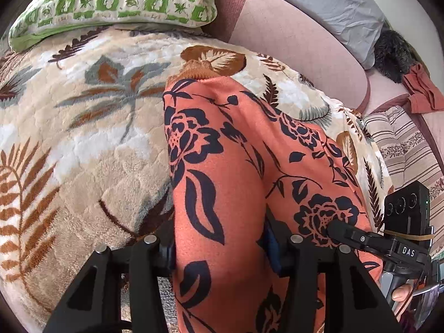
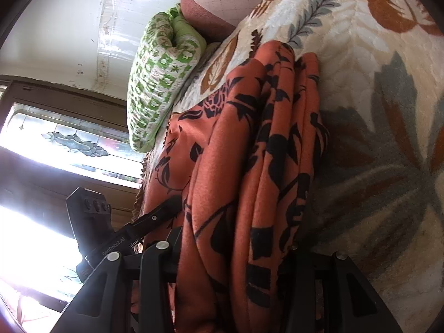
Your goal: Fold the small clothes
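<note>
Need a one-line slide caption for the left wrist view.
Left gripper clamps an orange floral garment over a leaf-print blanket; right gripper grips its edge.

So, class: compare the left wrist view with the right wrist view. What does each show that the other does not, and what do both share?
Only the left wrist view shows the grey pillow, a dark furry thing beside it, a small rust-coloured cloth and a striped cushion.

Only the right wrist view shows the patterned window and the white wall.

Both show the orange floral garment clamped in the left gripper and the right gripper, the leaf-print blanket and the green patterned pillow.
</note>
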Demonstrator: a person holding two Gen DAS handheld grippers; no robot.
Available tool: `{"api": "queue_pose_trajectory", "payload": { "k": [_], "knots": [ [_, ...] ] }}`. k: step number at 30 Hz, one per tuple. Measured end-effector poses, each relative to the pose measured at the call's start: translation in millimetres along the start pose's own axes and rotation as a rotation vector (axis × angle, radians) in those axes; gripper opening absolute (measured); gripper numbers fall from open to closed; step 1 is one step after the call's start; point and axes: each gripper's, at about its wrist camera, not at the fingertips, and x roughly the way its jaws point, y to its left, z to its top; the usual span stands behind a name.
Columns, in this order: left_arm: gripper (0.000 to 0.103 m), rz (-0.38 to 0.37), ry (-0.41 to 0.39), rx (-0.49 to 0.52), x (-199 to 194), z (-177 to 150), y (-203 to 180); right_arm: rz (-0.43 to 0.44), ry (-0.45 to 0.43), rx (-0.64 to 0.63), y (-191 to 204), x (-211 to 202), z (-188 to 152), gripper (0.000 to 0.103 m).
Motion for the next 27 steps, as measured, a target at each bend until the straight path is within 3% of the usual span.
{"api": "queue_pose_trajectory", "payload": {
  "k": [7, 11, 17, 21, 27],
  "knots": [
    [0.078, 0.102, -0.019, -0.006, -2, -1, -1, -0.013, 0.016, 0.036, -4, -7, 0, 0.058],
    [0.079, 0.174, -0.064, -0.027, -20, -7, -2, -0.052, -0.034, -0.003, 9, -27, -3, 0.063],
    [0.079, 0.443, -0.277, 0.029, -84, -26, -31, -0.298, -0.247, -0.231, 58, -88, -35, 0.064],
    [0.080, 0.516, -0.394, 0.038, -135, -38, -48, -0.398, -0.429, -0.344, 98, -130, -65, 0.070],
    [0.085, 0.593, -0.512, 0.052, -197, -57, -67, -0.485, -0.518, -0.460, 149, -153, -104, 0.071]
  ]
}}
